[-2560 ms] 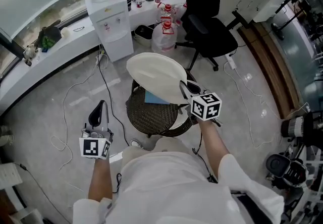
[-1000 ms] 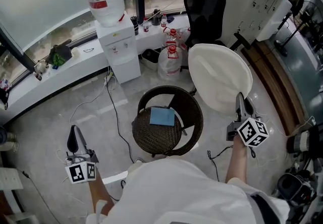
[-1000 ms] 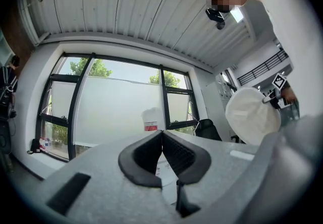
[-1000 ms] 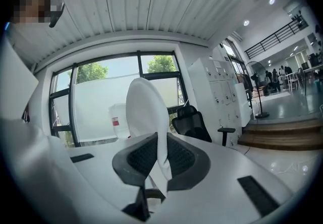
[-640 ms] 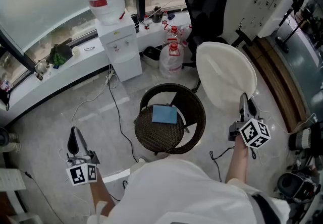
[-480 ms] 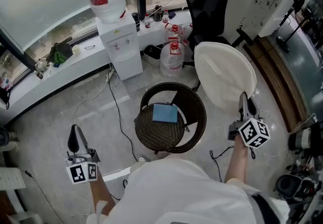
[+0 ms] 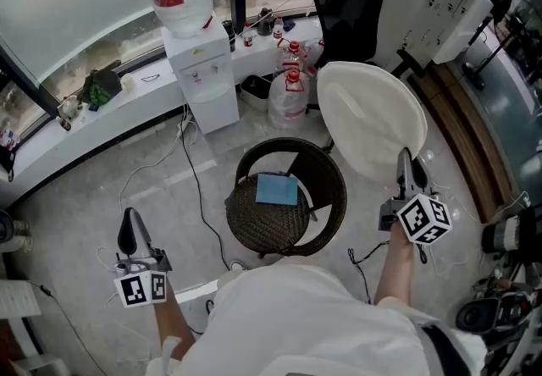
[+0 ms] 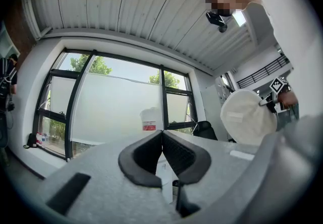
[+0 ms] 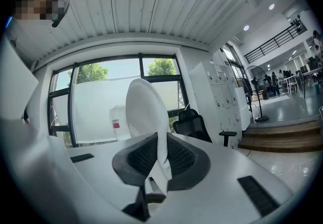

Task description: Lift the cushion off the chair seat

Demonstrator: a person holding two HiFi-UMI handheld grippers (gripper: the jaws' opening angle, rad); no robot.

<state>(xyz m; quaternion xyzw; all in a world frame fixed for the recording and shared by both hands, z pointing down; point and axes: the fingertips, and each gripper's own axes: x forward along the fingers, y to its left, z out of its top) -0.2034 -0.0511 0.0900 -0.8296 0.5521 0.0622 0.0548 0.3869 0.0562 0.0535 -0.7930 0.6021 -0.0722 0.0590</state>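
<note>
The cushion (image 7: pixel 371 120) is already clear of the wicker chair (image 7: pixel 332 196). It is in the air to the chair's right and a little beyond it, and no part of it touches the rim or the seat. Only a flat blue square (image 7: pixel 276 189) lies on the seat.

The right claw (image 7: pixel 406 161) has the cushion. In the right gripper view the right claw (image 9: pixel 160 153) has its jaws nearly together, pinching the cushion (image 9: pixel 145 109) by one thin edge. From there the pale disc rises up and away from the jaws, seen almost edge-on. So its long axis runs onward from the claw, and nearly all its bulk lies past the pinch (a lot of cushion for so narrow a hold).

The left claw (image 7: pixel 127 229) is on the opposite side of the chair, well apart from it and lower in the head view. In the left gripper view the left claw (image 8: pixel 162 137) has its jaws closed tip to tip with nothing between them. That view also shows the cushion (image 8: pixel 247 116) broad-face on, far across.

By my reading the lift itself is done, and what remains is to carry the cushion off or set it down. That depends on the right hand alone, since it is the only one near the cushion. The overhanging disc should be swung away from the chair, not back over it.
</note>
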